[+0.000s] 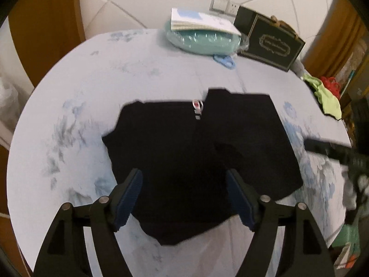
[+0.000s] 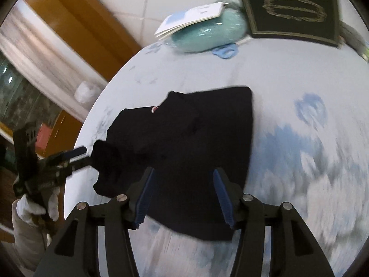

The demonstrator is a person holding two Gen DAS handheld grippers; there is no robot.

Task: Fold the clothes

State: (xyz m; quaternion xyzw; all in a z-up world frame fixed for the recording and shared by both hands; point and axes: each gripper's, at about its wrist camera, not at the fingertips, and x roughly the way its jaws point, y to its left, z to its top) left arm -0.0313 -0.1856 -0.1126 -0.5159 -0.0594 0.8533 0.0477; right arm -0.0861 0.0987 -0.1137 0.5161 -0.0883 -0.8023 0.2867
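A black garment [image 1: 196,161] lies partly folded on a round table with a pale blue patterned cloth [image 1: 92,92]. A small white and red tag [image 1: 197,107] shows at its collar. My left gripper [image 1: 184,198] hovers over the garment's near half, its blue pads wide apart and nothing pinched. In the right wrist view the same garment [image 2: 189,143] lies under my right gripper [image 2: 183,198], which is also open and empty. There the left gripper [image 2: 81,155], held by a white-gloved hand [image 2: 34,205], sits by the garment's left sleeve. The right gripper [image 1: 318,147] shows blurred at the right.
At the table's far edge lie a teal wrapped bundle [image 1: 203,41] with a booklet [image 1: 203,22] on it, a black box with gold ornament [image 1: 272,43] and blue scissors [image 1: 224,61]. Green and red cloth [image 1: 327,92] hangs at the right rim. A tiled wall and wooden frame stand behind.
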